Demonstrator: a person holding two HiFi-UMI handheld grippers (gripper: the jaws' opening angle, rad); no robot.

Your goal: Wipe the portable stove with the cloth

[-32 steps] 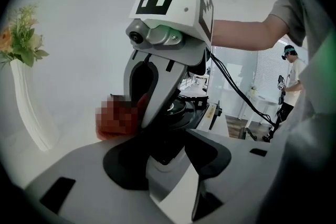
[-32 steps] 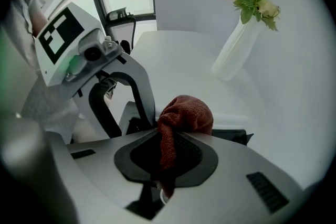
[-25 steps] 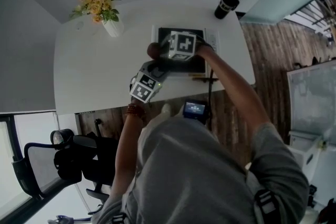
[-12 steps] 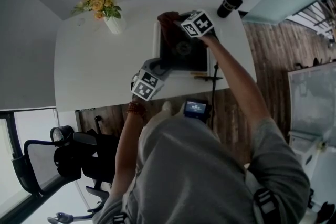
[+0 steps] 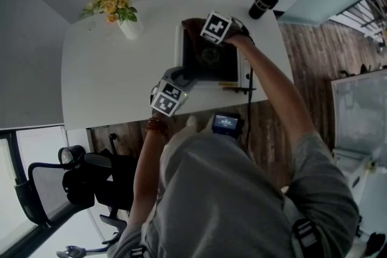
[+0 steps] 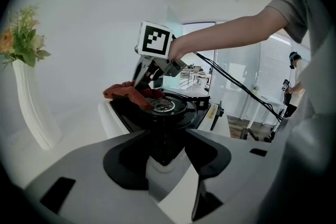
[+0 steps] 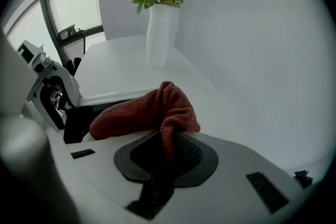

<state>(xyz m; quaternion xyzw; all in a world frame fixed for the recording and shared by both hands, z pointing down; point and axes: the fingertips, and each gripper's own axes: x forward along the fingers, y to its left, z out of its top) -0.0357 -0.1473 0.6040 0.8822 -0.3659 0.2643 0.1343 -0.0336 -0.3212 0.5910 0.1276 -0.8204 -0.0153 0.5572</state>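
Note:
The portable stove [image 5: 211,60], black-topped on a white body, sits on the white table. My right gripper [image 5: 202,33] is shut on a red cloth [image 5: 192,25] and holds it down on the stove's far left corner. In the right gripper view the cloth [image 7: 152,110] bunches out from between the jaws. My left gripper [image 5: 181,77] is closed on the stove's near left edge. In the left gripper view the stove [image 6: 157,113] runs into the jaw gap, with the burner ring [image 6: 166,106], the cloth [image 6: 128,94] and the right gripper [image 6: 145,80] beyond it.
A white vase of yellow flowers [image 5: 121,16] stands on the table [image 5: 109,78] left of the stove. A black tumbler [image 5: 261,3] stands at the far right corner. A cable trails from the right gripper over the table's near edge. An office chair [image 5: 72,178] is at lower left.
My right gripper carried the cloth from the stove's near left part to its far left corner and rolled over. The left gripper and the stove have not moved.

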